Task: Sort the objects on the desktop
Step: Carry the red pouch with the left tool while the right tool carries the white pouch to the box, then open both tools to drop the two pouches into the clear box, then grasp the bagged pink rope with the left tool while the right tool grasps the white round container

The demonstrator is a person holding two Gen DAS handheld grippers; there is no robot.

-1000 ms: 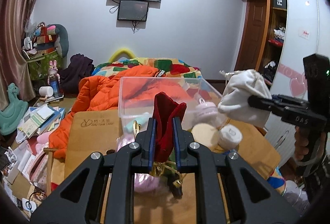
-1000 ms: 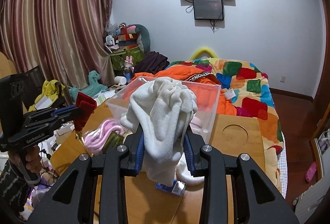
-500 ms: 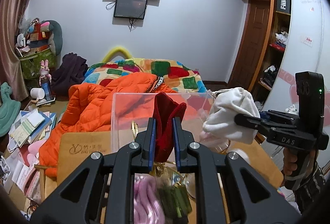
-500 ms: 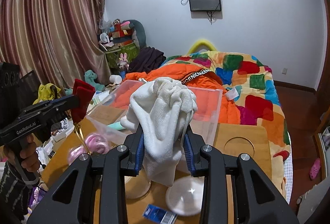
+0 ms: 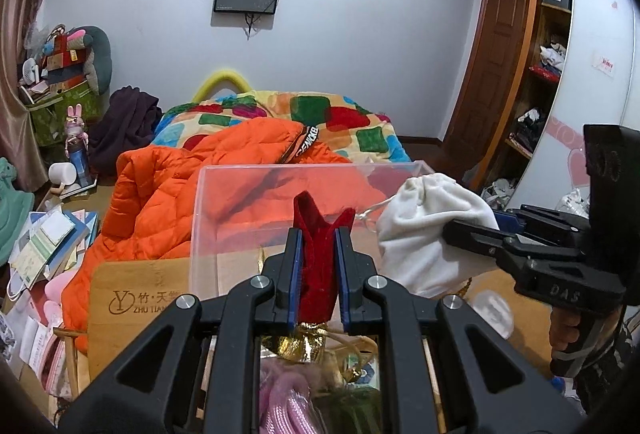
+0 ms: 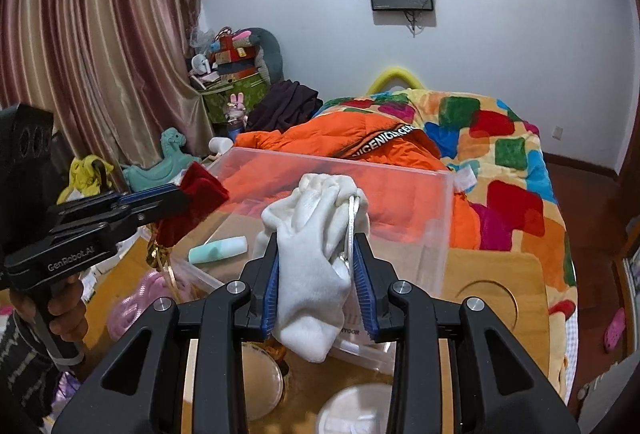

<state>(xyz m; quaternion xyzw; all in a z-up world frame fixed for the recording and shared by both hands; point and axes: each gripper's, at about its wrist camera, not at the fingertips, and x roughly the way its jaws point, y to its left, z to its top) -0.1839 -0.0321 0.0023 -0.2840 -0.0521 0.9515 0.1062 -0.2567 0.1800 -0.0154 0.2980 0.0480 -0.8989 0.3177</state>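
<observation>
My left gripper is shut on a red velvet pouch with gold trim, held above the near edge of a clear plastic bin. My right gripper is shut on a white drawstring pouch, held over the bin's near side. The left gripper with the red pouch shows at the left of the right wrist view. The right gripper with the white pouch shows at the right of the left wrist view. A mint tube lies in the bin.
The bin stands on a wooden table. A pink bundle, a green item and round white lids lie on the table near me. An orange jacket and a colourful bed lie behind the bin.
Both grippers have risen and moved forward toward the bin with their pouches. The table items have dropped lower in view.
</observation>
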